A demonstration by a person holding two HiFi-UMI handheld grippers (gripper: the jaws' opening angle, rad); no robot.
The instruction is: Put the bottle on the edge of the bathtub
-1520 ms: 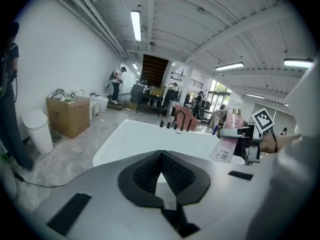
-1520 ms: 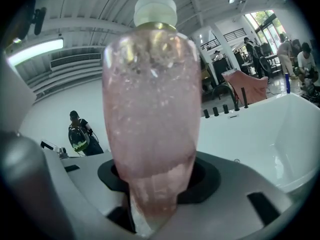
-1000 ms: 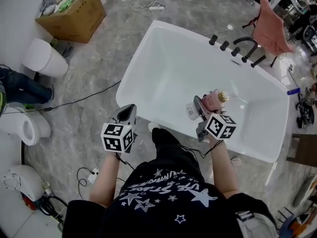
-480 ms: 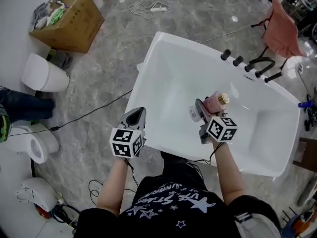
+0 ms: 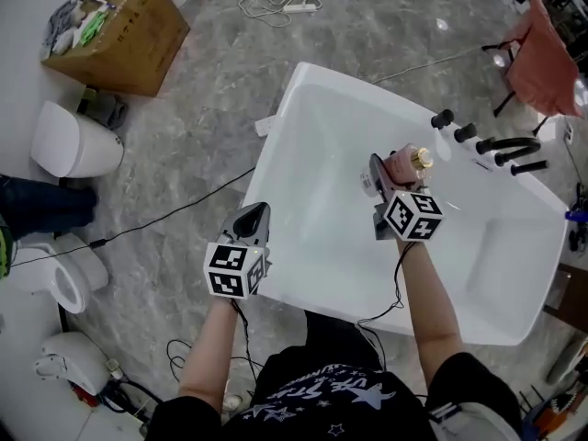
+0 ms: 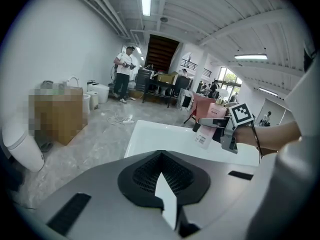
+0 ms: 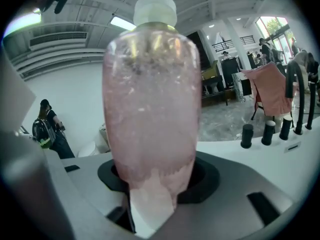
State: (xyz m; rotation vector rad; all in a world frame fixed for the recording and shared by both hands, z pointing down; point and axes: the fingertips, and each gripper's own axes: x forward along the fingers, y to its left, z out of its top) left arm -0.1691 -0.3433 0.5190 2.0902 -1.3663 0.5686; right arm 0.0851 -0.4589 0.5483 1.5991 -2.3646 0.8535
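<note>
My right gripper (image 5: 390,175) is shut on a pink translucent bottle (image 5: 401,165) with a gold cap, and holds it above the inside of the white bathtub (image 5: 276,145). In the right gripper view the bottle (image 7: 150,109) stands upright and fills the middle, its base between the jaws. Over the tub's near left rim my left gripper (image 5: 252,217) is shut and holds nothing. From the left gripper view the bottle (image 6: 213,118) and the right gripper (image 6: 220,130) show above the tub's far side.
Black taps and a spout (image 5: 501,145) stand on the tub's far right rim. A cardboard box (image 5: 115,30), a white toilet (image 5: 73,141) and a black cable (image 5: 175,209) lie on the marble floor to the left. A pink cloth (image 5: 547,58) hangs on a chair behind.
The person has come closer to the tub. The right gripper has carried the bottle further over the tub, nearer the taps. The left gripper has kept its place by the near rim.
</note>
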